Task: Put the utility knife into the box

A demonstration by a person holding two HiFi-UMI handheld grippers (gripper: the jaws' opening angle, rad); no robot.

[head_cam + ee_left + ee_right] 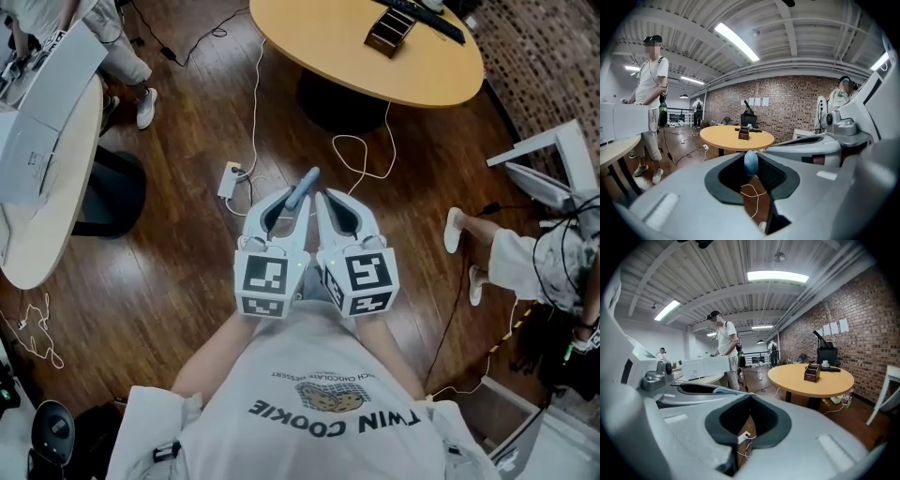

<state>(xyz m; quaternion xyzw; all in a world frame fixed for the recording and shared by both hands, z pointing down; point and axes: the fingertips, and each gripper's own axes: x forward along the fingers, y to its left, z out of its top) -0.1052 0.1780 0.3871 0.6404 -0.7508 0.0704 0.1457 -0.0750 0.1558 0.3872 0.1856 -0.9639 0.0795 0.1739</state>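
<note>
Short of the round table [375, 56], over the wooden floor [187, 281], I hold both grippers side by side, close together, their noses aimed toward that table. My left gripper [289, 201] is clamped on the utility knife [751, 161], whose grey-blue rounded end pokes out past the jaw tips toward the table. My right gripper [750, 398] is squeezed closed, its tips meeting with nothing between them. The box [392, 28], a dark brown open one, stands on the table top, well apart from the knife. On the floor between me and the table lies a white power strip [230, 178], and a pale cable [361, 155] loops near the table's foot.
</note>
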